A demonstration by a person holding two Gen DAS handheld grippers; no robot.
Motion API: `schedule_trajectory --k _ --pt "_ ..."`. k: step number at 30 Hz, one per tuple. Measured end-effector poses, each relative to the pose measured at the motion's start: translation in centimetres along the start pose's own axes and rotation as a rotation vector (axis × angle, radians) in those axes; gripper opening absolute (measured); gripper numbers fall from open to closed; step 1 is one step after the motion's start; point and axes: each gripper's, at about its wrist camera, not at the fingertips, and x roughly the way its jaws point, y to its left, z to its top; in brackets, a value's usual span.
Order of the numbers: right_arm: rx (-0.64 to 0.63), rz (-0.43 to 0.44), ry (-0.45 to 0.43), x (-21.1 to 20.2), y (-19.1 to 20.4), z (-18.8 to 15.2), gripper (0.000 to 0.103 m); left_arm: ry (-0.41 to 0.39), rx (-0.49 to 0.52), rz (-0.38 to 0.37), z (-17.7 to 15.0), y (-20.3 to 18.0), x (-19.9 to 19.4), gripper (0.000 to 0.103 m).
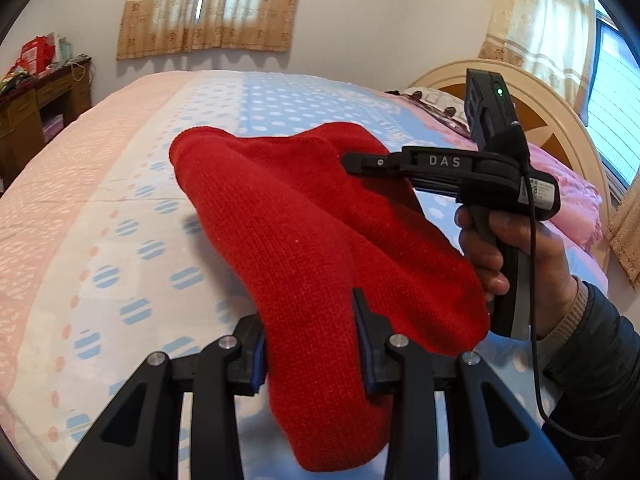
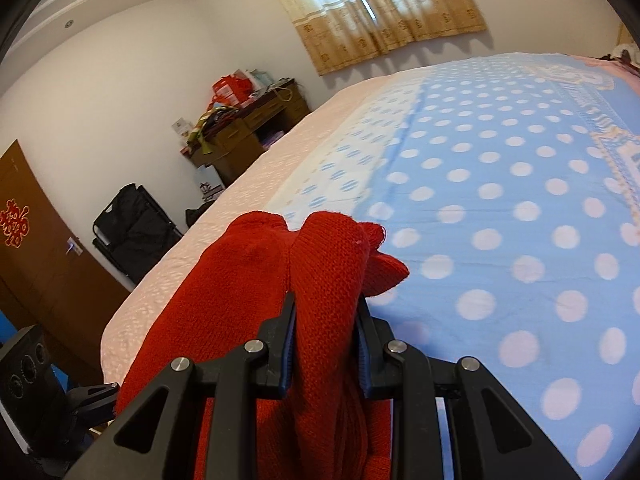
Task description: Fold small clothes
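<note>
A red knitted garment (image 1: 304, 240) is held up above the bed (image 1: 120, 208), clear of the bedspread, with each end caught in a tool. In the left wrist view, the left tool (image 1: 312, 344) is seen closed on one thick, bunched end of the garment, the knit being squeezed between the two blue-padded fingers (image 1: 366, 344). From there the red fabric is stretched up and away toward the right tool (image 1: 360, 162), which is seen from the side and is carried by a hand (image 1: 516, 256) in a dark sleeve (image 1: 600, 344); its tip is pressed into the far part of the cloth.

In the right wrist view, the right tool (image 2: 326, 340) is shown clamped on a folded bundle of the garment (image 2: 280, 320), and more red cloth is draped over the left finger and hangs below. Beneath it, the blue bedspread with white dots (image 2: 520, 240) is spread flat. A wooden desk (image 2: 256, 128) is seen against the wall beyond the bed, and curtains (image 2: 384, 8) are drawn over the window.
</note>
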Motion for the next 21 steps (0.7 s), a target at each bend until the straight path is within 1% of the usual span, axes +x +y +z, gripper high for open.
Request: schedule_trajectory --k 9,15,21 --pt "-0.033 0.048 0.036 2.7 3.5 0.0 0.025 -0.021 -0.024 0.040 -1.0 1.2 -1.8 0.036" --pt "-0.048 0.064 0.062 4.3 5.3 0.0 0.025 -0.022 -0.038 0.061 -1.4 2.0 -2.1 0.036" --pt "-0.057 0.080 0.088 5.6 6.5 -0.3 0.025 -0.019 -0.064 0.063 -2.4 3.1 -2.5 0.036"
